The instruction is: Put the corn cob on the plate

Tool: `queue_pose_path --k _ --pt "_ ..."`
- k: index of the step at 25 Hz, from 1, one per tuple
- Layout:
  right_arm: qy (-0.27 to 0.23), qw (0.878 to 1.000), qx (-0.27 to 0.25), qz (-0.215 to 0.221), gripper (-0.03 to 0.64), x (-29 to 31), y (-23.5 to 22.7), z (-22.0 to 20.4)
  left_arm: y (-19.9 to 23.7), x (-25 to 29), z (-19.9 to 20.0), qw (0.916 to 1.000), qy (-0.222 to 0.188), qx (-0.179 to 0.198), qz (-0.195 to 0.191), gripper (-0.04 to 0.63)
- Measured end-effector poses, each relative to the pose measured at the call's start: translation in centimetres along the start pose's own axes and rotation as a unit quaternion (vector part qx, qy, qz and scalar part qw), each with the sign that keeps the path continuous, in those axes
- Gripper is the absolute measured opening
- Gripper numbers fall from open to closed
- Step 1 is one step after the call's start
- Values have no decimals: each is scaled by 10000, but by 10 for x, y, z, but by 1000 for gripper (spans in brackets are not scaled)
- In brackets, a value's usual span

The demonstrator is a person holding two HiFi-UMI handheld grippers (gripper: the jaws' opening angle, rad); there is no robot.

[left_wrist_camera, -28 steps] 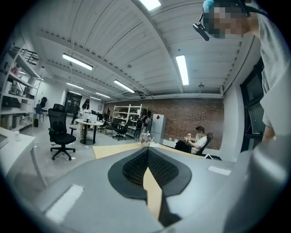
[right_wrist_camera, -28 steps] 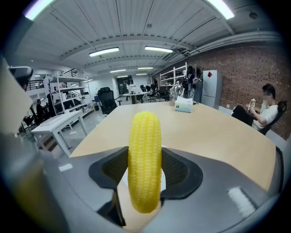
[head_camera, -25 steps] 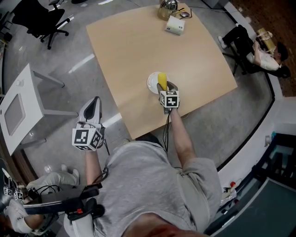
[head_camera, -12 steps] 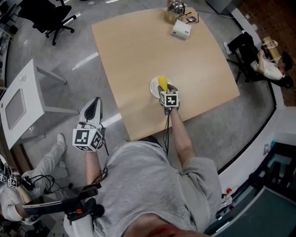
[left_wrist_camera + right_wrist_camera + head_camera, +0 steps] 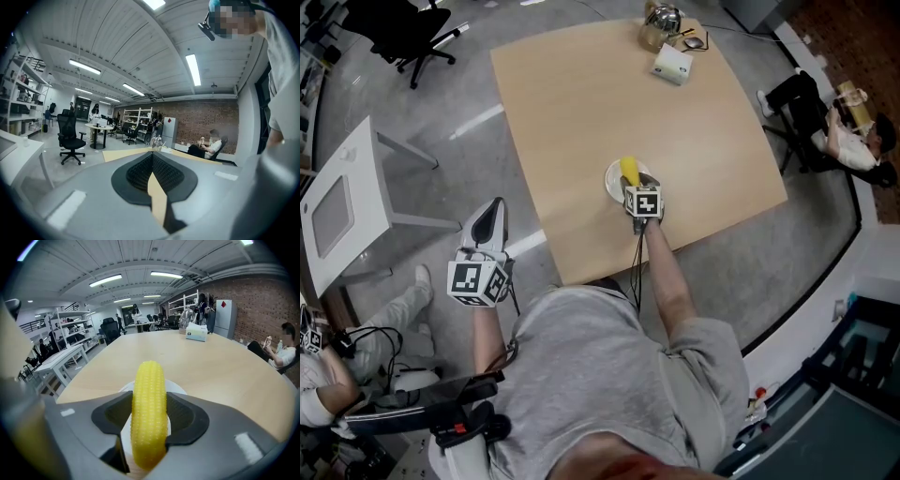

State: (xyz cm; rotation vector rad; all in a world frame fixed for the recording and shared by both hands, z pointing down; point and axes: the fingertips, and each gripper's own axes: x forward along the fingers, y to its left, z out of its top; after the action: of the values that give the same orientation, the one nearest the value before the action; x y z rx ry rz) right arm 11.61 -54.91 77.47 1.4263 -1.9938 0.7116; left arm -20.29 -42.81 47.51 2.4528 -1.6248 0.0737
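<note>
Right claw (image 5: 636, 183) has eased down a little toward the plate (image 5: 610, 180) since the earlier frame, corn cob (image 5: 149, 399) with it. The claw is clenched on the cob: both pads press its sides near the lower end, and the cob juts forward beyond them, pointing to 12 o'clock. The cob's far half lies over the white plate; whether it touches the plate cannot be told. The plate sits on the wooden counter (image 5: 581, 94), toward its near edge. Left claw (image 5: 492, 211) is shut with nothing in it, its pads meeting at the tips. It is held off the counter, over the floor, at 8 o'clock from the plate. A tissue box (image 5: 672, 64) stands at 1 o'clock, by the counter's far edge.
</note>
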Motion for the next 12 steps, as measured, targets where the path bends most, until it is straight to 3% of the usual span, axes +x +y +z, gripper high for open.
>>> queue_pose_path --k 12 --pt "74 9999 -114 17 232 9 4 -3 9 -3 3 9999 -11 47 135 20"
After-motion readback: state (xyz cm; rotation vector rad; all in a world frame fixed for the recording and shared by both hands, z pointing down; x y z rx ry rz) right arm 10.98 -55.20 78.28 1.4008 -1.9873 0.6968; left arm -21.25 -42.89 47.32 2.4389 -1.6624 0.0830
